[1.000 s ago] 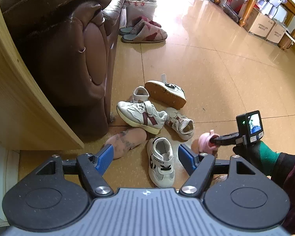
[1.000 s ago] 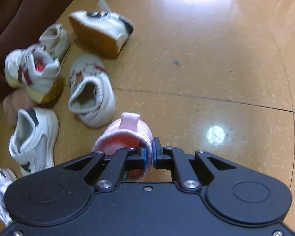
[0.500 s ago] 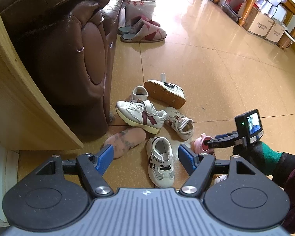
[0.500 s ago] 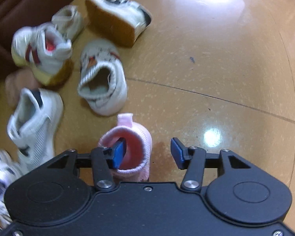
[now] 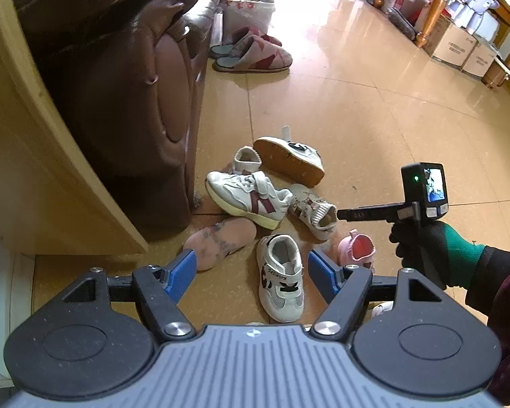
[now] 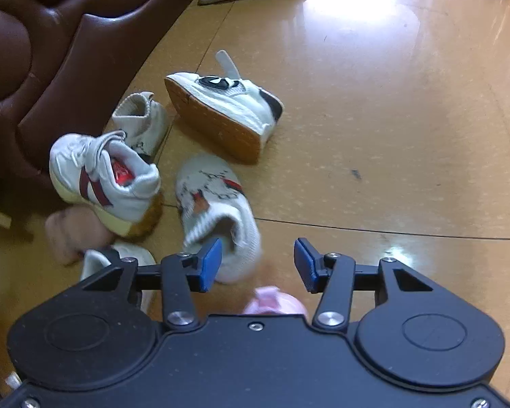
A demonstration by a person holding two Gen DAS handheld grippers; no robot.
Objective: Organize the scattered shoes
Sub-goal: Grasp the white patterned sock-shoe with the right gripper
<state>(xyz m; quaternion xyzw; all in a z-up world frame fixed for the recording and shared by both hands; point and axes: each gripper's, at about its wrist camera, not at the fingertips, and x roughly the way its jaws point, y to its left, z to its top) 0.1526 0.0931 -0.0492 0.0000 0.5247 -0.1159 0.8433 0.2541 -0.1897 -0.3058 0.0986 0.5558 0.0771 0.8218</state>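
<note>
Several small children's shoes lie scattered on the tan floor beside the brown sofa. My right gripper (image 6: 258, 263) is open, its left pad at the opening of a white knit shoe (image 6: 217, 210); this shoe also shows in the left wrist view (image 5: 311, 209). The pink shoe (image 5: 357, 250) stands on the floor, released, just under the right gripper (image 6: 275, 302). My left gripper (image 5: 251, 273) is open and empty above a white velcro sneaker (image 5: 282, 275). A white and maroon sneaker (image 5: 248, 197), an overturned pink sole (image 5: 221, 239) and a tipped white shoe (image 6: 224, 108) lie nearby.
The brown leather sofa (image 5: 125, 78) and a wooden panel (image 5: 34, 136) bound the left. A pair of grey-red slippers (image 5: 255, 54) sits farther back by a white bag (image 5: 248, 10). Boxes (image 5: 455, 44) and wooden table legs (image 5: 431, 10) stand at the far right.
My right gripper opened and let go of the pink shoe, which now rests on the floor. It then moved forward to the white knit shoe. The left gripper stayed still.
</note>
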